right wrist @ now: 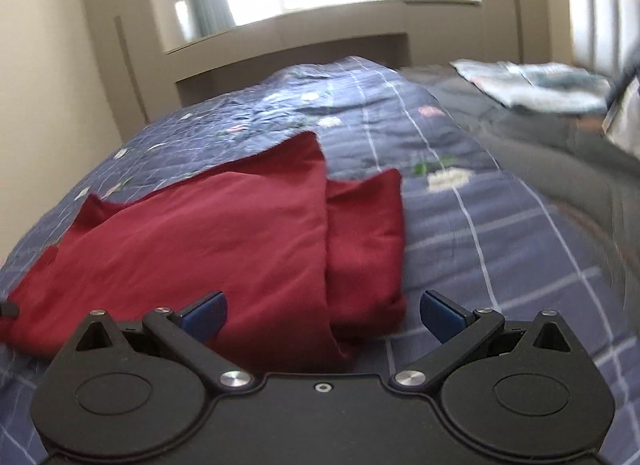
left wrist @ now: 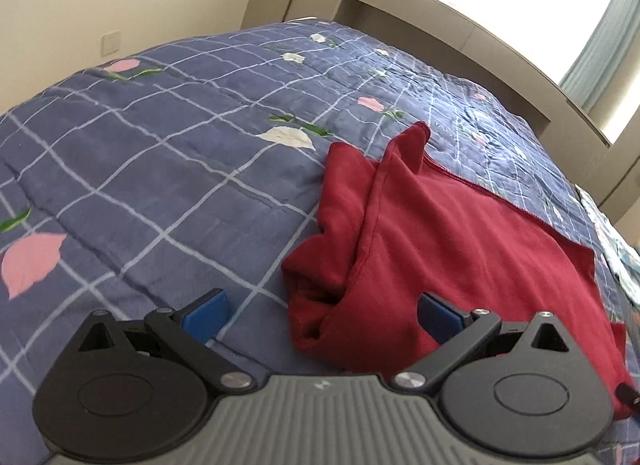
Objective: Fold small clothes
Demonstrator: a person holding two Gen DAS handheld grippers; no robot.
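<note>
Both my left hand-held gripper (left wrist: 322, 315) and right hand-held gripper (right wrist: 323, 315) are spread wide, holding nothing, just near of the partly folded red garment (left wrist: 440, 233) lying on the bed (left wrist: 160, 153).

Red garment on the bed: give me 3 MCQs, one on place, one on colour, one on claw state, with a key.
1. Where does the red garment lie?
A. on the blue checked quilt
B. on the window ledge
C. on the floor

2. What colour are the claw pads?
A. orange
B. blue
C. white

3. What state are the left claw and right claw in?
A. both shut on the garment
B. left shut, right open
C. both open, holding nothing

Key:
1 A, the cloth is spread on the quilt in both views.
2 B, blue pads tip every finger.
3 C, each wrist view shows wide-apart fingers with nothing pinched between them.
</note>
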